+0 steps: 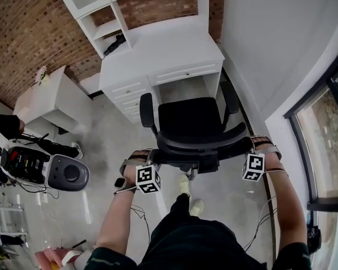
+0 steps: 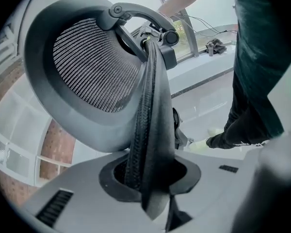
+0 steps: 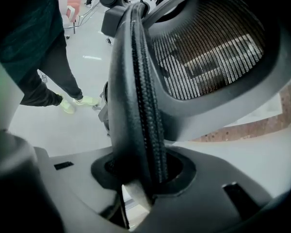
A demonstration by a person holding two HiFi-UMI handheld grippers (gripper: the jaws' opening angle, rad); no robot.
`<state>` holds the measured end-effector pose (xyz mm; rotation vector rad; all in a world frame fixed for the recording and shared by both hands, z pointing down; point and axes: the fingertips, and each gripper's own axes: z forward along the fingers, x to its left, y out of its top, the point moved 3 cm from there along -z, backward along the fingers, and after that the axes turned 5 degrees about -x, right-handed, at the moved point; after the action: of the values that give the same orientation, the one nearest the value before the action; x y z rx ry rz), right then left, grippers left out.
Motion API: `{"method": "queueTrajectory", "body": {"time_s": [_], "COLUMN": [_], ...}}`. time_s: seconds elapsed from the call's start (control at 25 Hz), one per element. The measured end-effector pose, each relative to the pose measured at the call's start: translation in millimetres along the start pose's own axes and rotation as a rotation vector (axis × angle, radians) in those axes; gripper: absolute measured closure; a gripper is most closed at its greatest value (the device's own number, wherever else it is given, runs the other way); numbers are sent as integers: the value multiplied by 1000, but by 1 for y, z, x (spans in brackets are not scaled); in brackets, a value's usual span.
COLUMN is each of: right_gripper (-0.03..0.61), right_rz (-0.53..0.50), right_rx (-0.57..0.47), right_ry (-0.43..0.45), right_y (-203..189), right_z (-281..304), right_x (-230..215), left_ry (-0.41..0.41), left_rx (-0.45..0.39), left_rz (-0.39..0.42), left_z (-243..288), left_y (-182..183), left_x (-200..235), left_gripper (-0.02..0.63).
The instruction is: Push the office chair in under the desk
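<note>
Looking down on a grey floor (image 1: 101, 134), with a brick wall (image 1: 22, 32) beyond the chair (image 1: 191, 122) and a window (image 1: 327, 139) off to the chair's right. Standing just ahead of the chair: a white worktop (image 1: 174, 46), kneehole (image 1: 186, 89) opening straight toward the seat. Sitting outside that opening, seat front near its mouth, so probably only starting the push.

Clamping the back (image 2: 97, 72) at both side edges: left gripper (image 1: 149, 165) with fingers (image 2: 63, 198) closed on the left rim, right gripper (image 1: 253, 157) with fingers (image 3: 233, 178) closed on the right rim.

Doing it well: pushing evenly through both grips, keeping the back square to the kneehole, rolling slowly and straight. Leaning harder on one side, likely swivelling the seat off line.

Watching the armrests (image 1: 146, 108): heading close past the drawers (image 1: 129, 91) ahead-left of the chair and the side panel (image 1: 214, 83) ahead-right, with little spare room, and possibly catching the worktop's front edge. Leaving plenty of open floor left of the chair, out to a small table (image 1: 50, 103) and a grey machine (image 1: 45, 167); closing in on the right, a plain wall (image 1: 270, 55).
</note>
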<state>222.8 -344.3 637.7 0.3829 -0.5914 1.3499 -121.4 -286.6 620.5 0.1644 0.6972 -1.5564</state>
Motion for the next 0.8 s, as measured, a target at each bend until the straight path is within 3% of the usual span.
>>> {"method": "queueTrajectory", "body": {"time_s": [0.56,0.8], "right_gripper": [463,462], "right_rz": [10,14], "right_rx": [34,34], "right_ry": [-31,-46], "right_y": [-49,-70], "right_z": [43,59], "right_x": [-51,-52], "left_ry": [-3,-8], "left_rx": [16,23], "left_rz": [-13,-6], "left_z": [49,71], "left_y": [28,40], "left_x": [44,45], "left_gripper": [518,522]}}
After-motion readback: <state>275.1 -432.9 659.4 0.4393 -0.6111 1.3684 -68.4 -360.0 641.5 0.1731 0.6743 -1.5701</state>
